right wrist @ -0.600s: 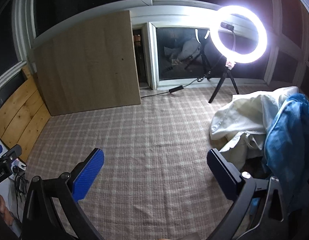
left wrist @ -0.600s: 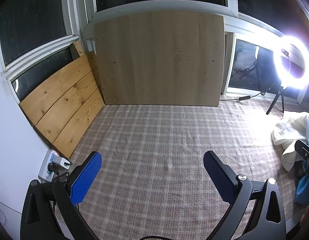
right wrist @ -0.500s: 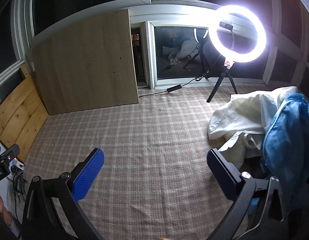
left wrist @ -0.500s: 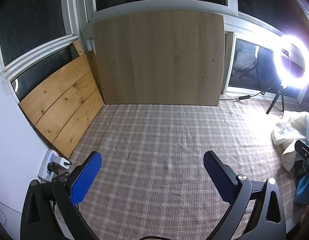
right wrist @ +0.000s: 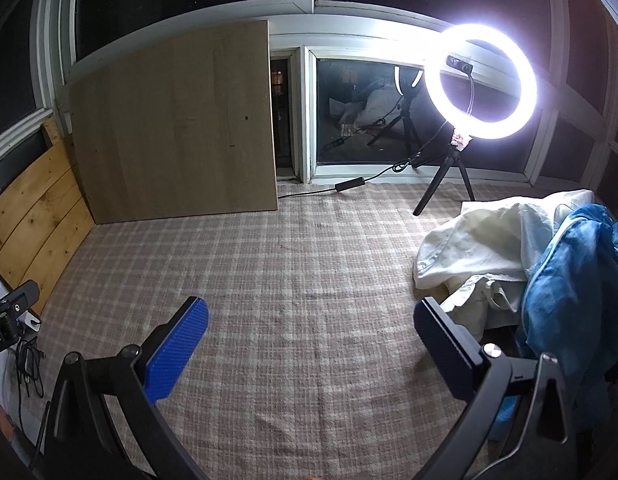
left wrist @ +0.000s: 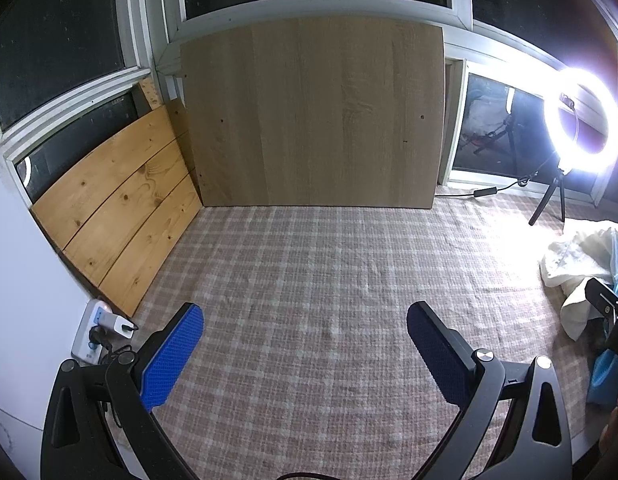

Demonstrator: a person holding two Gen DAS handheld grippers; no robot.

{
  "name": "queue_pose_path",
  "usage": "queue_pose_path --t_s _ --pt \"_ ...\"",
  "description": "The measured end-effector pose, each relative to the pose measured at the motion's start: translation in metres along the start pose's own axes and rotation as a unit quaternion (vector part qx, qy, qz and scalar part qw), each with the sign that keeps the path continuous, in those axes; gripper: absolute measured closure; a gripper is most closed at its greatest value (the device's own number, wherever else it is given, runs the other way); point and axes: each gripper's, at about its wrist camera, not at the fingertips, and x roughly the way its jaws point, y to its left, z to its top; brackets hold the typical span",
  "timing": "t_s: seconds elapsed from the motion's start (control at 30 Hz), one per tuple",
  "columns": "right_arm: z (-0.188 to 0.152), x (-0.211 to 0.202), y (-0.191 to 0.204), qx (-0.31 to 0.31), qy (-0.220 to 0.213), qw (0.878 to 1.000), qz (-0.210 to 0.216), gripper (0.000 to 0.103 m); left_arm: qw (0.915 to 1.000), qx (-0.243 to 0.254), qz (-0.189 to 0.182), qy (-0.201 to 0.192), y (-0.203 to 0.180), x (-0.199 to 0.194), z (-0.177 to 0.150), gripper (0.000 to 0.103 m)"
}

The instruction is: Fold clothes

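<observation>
Left to right. Far left, a white power strip (left wrist: pixel 93 330) with a charger plugged in sits against the wall, beside pine planks (left wrist: pixel 117 208) leaning under the window. A big wooden board (left wrist: pixel 313 112) stands upright against the window frame, probably as a plain backdrop. The checked cloth (left wrist: pixel 329 280) covers the whole work surface, flat and bare in the middle, likely kept free as the folding area.

Left gripper (left wrist: pixel 305 320) hangs over the bare cloth, angled down, jaws spread fully apart, nothing between the blue pads. Right gripper (right wrist: pixel 311 316) is the same: fully spread, empty, angled down over the cloth, with its right finger just beside the clothes pile. Neither touches any garment, so folding has not begun; looks like a ready pose before the first pick.

The ring light (right wrist: pixel 480 82) on a small tripod stands at the back right, aimed over the surface to light it.

Clothes are at the right edge: a cream-white garment (right wrist: pixel 473 252) lies crumpled in a heap, heavily creased, with loose folds spilling toward the cloth's middle. A blue denim-like garment (right wrist: pixel 577 280) is piled against its right side, partly draped over it, bunched as well. Cannot tell what kind of garments they are.
</observation>
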Motion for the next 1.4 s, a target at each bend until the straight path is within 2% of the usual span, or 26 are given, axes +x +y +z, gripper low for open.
queue_pose_path --t_s 0.63,1.4 --pt "0.002 0.004 0.005 -0.009 0.003 1.000 0.002 0.000 1.0000 -0.002 0.007 -0.001 0.000 0.005 -0.001 0.000" --pt "0.002 0.008 0.003 -0.007 0.009 1.000 0.001 0.000 1.0000 0.004 -0.003 -0.007 -0.005 0.010 0.005 0.000"
